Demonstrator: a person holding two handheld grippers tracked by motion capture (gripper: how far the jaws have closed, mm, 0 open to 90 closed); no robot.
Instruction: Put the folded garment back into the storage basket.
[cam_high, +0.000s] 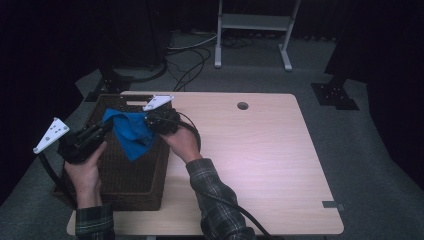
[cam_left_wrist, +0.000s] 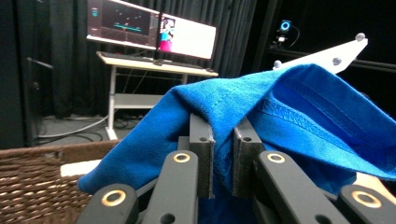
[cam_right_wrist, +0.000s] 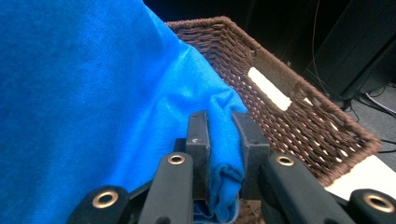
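You have the bright blue knit cotton cloth (cam_high: 131, 132) strung between both tools above the dark brown woven wicker basket (cam_high: 125, 180), which sits at the left edge of the pale wood-grain table (cam_high: 260, 165). Your left gripper (cam_left_wrist: 223, 140) has its jaws nearly closed, pinching a fold of the fabric just below a stitched hem; your right gripper (cam_right_wrist: 225, 135) is likewise almost shut on a bunched edge of the same cloth, with the basket's rim and slotted handle just beyond.

Expect the cloth to feel light, limp and stretchy: it drapes and sags wherever you don't support it, and it won't hold a shape. It isn't fragile, but a thin single layer could slide out of smooth pads, so I'd judge the doubled hem or a gathered fold the safest hold, as you have now. The basket is stiff and rough-textured; loose threads may snag on its weave.
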